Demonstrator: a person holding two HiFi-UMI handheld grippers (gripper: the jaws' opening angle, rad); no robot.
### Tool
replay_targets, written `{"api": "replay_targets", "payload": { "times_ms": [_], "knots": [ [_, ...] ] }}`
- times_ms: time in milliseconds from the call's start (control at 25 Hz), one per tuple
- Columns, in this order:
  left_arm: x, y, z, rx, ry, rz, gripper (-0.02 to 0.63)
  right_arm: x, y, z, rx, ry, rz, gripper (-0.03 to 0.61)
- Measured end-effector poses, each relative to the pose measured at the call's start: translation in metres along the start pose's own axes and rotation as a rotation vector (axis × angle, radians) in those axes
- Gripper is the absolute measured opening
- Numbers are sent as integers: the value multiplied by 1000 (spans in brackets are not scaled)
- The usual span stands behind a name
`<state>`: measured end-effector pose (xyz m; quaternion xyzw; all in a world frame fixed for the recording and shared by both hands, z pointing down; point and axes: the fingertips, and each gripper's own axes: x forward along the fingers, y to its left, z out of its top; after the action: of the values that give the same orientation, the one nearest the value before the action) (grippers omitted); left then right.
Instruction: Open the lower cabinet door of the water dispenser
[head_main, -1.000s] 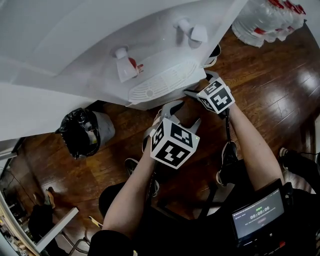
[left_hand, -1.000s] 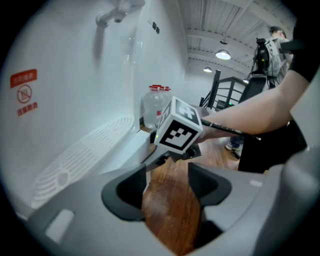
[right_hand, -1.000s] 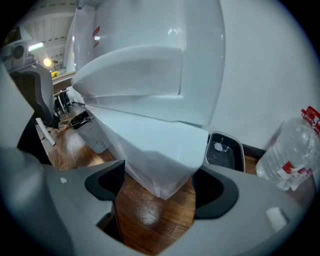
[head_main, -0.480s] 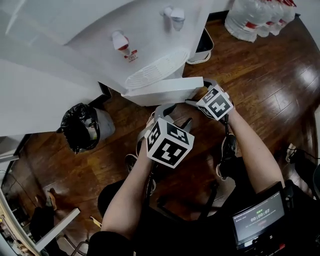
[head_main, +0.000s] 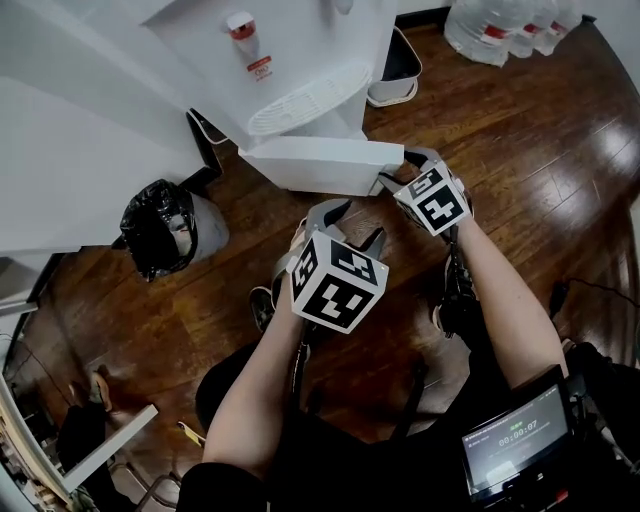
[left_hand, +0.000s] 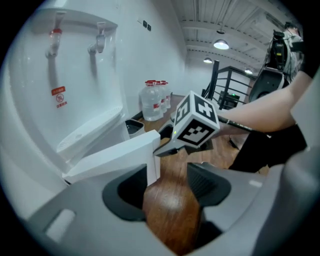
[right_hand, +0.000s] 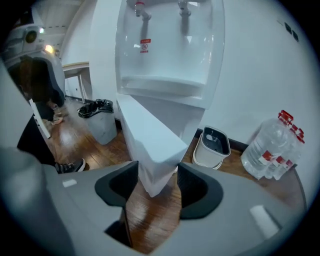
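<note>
My left tool (left_hand: 169, 180) has its jaws apart, nothing but floor (head_main: 520, 150) between them, just beside the door (head_main: 320, 165). The door stands swung well out from the water dispenser (head_main: 290, 60), so the opening looks largely done. My right tool (right_hand: 152, 182) is closing on the door's free edge.
</note>
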<state>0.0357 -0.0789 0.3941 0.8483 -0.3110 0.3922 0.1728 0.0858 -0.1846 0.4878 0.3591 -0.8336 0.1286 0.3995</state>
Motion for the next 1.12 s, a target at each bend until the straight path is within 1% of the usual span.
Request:
{"api": "replay_targets", "payload": {
  "times_ms": [120,320,560,840,1120],
  "knots": [
    [-5,-11,-9,-7,-5,11,267,-9,16,-7,-4,1,9,239],
    [-14,-39,-23,-9,-12,-6,265,-22,47,-16,-13,0,38,236],
    [-29,-60,-51,-8,12,29,265,-35,84,-26,-10,-17,62,236],
    [-49,-68,-82,-40,24,64,261,-43,126,-29,-26,-47,85,229],
    [-63,-64,-102,-67,30,84,259,-45,156,-25,-62,-59,116,198]
  ]
}}
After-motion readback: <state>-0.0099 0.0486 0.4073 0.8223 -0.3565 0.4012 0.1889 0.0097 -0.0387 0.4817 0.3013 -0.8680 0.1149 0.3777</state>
